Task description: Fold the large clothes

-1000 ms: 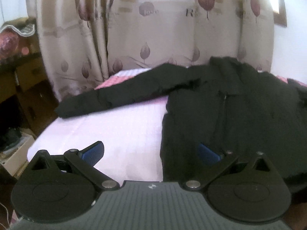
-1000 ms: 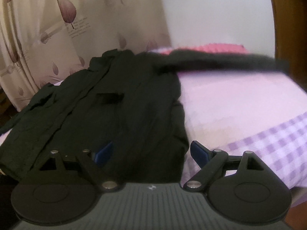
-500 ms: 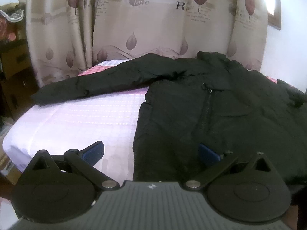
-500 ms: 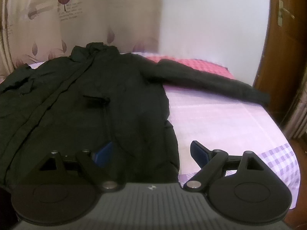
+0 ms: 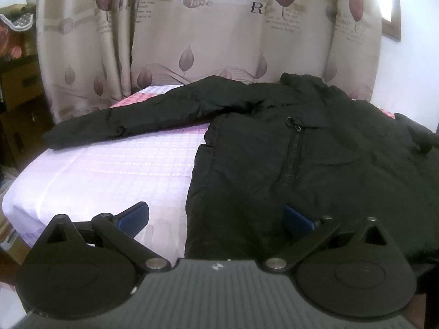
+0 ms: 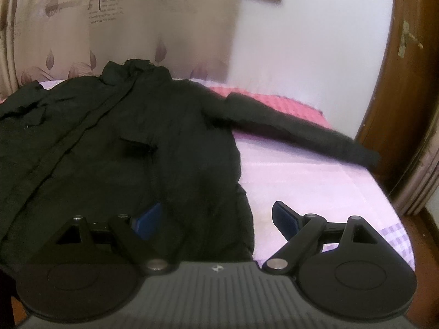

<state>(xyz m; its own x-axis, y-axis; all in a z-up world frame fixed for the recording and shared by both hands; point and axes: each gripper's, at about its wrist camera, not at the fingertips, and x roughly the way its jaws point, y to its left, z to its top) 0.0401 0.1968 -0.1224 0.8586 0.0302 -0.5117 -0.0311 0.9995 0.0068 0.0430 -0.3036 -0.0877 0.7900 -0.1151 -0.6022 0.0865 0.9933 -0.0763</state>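
A black jacket point(image 5: 315, 164) lies flat on the bed, front up, zip closed, both sleeves spread out. Its left sleeve point(image 5: 131, 120) reaches toward the bed's left edge. In the right wrist view the jacket point(image 6: 123, 150) fills the left half and its right sleeve point(image 6: 301, 128) stretches toward the door. My left gripper point(image 5: 216, 219) is open and empty, hovering over the jacket's lower left hem. My right gripper point(image 6: 216, 219) is open and empty over the lower right hem.
The bed has a pale pink checked sheet point(image 5: 115, 170), also seen in the right wrist view point(image 6: 315, 186). Leaf-print curtains point(image 5: 208, 35) hang behind. Brown cardboard boxes point(image 5: 19, 87) stand at left. A wooden door point(image 6: 406, 87) stands at right.
Both views have shifted: each gripper has drawn back and swung toward the jacket's middle, so more of the garment and its sleeves shows. Both grippers stay open.
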